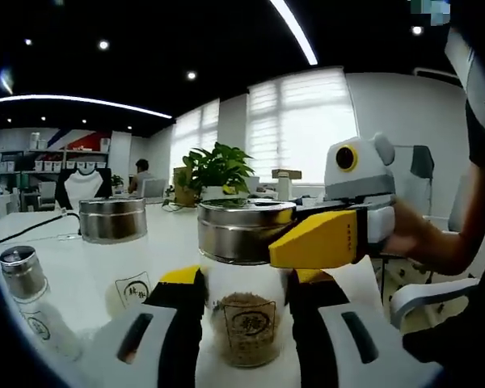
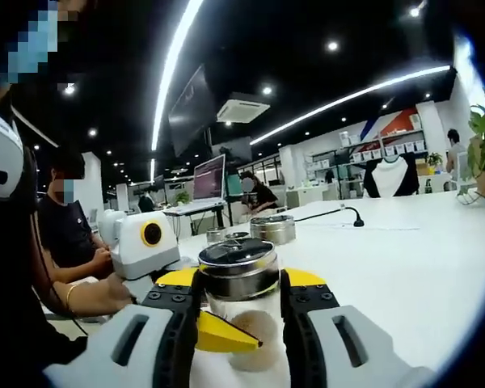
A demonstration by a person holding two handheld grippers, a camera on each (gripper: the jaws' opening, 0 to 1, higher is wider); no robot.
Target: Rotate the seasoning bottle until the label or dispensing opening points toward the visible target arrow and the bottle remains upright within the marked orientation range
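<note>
A glass seasoning bottle (image 1: 245,323) with brown granules and a steel lid (image 1: 242,230) stands upright on the white table (image 1: 81,267). Its square label faces the left gripper view. My left gripper (image 1: 245,293) is shut on the glass body, one jaw on each side. From the right, my right gripper (image 1: 311,241) reaches in with its yellow jaw against the lid. In the right gripper view the lid (image 2: 237,271) sits clamped in my right gripper (image 2: 238,284), and the left gripper's yellow tip (image 2: 220,335) lies against the glass below it.
A second steel-lidded jar (image 1: 113,220) and a small shaker (image 1: 23,275) stand to the left on the table. A potted plant (image 1: 216,168) is behind. More jars (image 2: 272,228) sit farther along the table (image 2: 404,259); a seated person (image 2: 69,234) is beyond its edge.
</note>
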